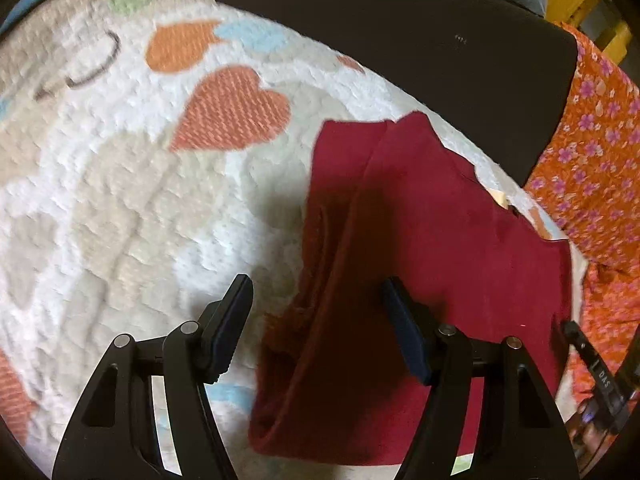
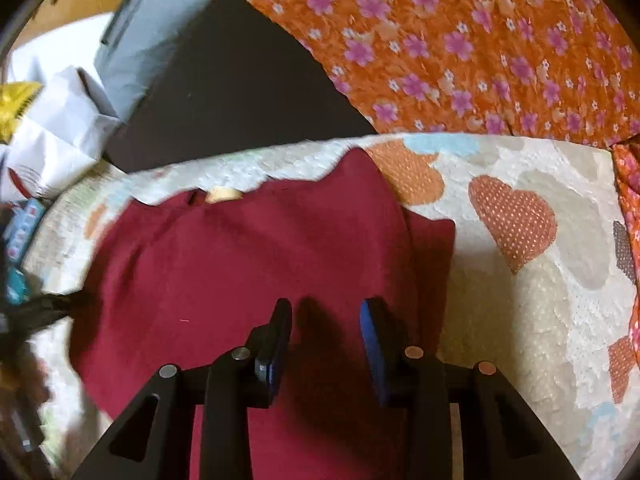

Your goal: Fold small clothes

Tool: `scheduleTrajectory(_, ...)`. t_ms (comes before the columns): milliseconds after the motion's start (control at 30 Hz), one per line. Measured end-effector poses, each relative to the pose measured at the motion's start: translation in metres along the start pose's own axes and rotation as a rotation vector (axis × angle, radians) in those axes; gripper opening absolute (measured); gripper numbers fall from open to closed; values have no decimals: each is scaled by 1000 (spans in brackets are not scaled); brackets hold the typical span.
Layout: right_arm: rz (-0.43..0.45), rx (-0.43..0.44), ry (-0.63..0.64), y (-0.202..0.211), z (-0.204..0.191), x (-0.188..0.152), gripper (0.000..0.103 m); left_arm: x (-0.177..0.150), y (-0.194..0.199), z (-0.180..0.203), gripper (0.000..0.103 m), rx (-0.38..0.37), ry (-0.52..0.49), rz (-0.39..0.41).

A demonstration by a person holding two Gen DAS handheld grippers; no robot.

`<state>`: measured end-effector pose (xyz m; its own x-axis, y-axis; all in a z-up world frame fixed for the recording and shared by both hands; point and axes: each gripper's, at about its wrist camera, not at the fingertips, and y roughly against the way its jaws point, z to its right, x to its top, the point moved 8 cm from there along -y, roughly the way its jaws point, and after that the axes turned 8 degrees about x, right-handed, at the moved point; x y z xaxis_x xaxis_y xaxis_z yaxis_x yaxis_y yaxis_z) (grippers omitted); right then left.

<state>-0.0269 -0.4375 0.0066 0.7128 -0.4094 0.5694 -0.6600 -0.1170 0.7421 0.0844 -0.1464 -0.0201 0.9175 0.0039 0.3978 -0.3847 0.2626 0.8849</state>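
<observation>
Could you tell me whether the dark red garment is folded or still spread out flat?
Partly folded: the dark red garment has one side flap doubled over, its edge visible.

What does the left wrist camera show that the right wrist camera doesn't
Only the left wrist view shows the left gripper, open, straddling the garment's folded side edge.

Only the right wrist view shows the right gripper, jaws apart over the middle of the garment, plus crumpled white paper and a yellow wrapper at the far left.

Both show the dark red garment lying on the heart-patterned blanket, the orange floral cloth, and a dark flat surface.
</observation>
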Motion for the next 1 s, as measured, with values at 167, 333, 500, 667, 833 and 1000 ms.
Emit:
scheduleTrajectory(167, 58, -23, -81, 28, 29, -11, 48, -3, -7, 14, 79, -75, -1, -25)
scheduleTrajectory(333, 38, 56, -174, 21, 51, -27, 48, -9, -18, 23, 87, -62, -29, -21)
scheduleTrajectory(500, -12, 128, -171, -12, 41, -27, 49, -9, -18, 26, 77, -68, -22, 2)
scheduleTrajectory(667, 8, 161, -162, 4, 29, -19, 23, -11, 2, 28, 23, -112, -11, -11)
scheduleTrajectory(833, 55, 240, -101, 61, -7, -15, 21, -33, 46, 38, 21, -140, -71, -32)
scheduleTrajectory(1000, 59, 269, -63, 119, -28, -29, 21, -79, 78, 32, 21, -168, -100, -90)
